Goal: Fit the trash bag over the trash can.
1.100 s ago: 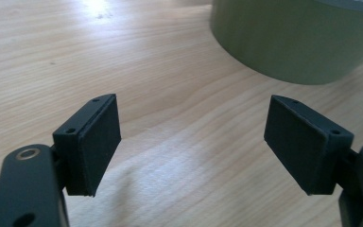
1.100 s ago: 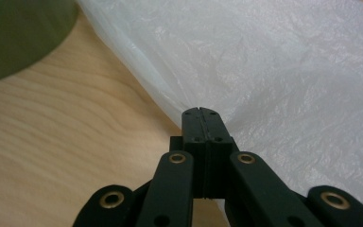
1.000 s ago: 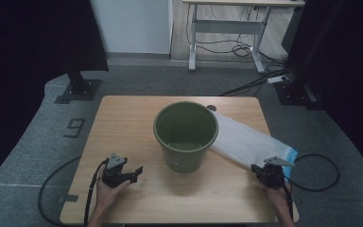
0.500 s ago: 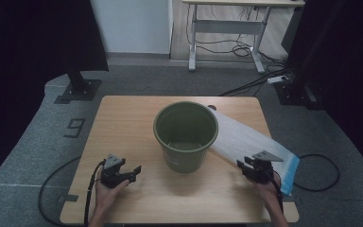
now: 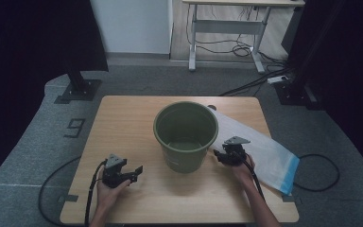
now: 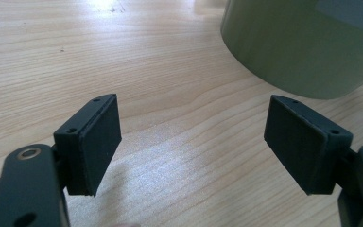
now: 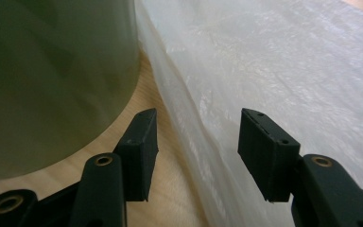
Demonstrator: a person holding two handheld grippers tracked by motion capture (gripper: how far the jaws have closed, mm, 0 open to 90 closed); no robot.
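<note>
While spread above the bag's (image 7: 274, 80) edge, right gripper (image 7: 196, 142) just opening; left gripper (image 6: 194, 142) spread, empty.

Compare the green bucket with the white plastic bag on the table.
The green bucket stands upright, rigid and round; the white plastic bag lies flat and limp. The bucket is plain olive green; the bag is translucent white with a blue end. Both rest on the wooden table, touching each other.
</note>
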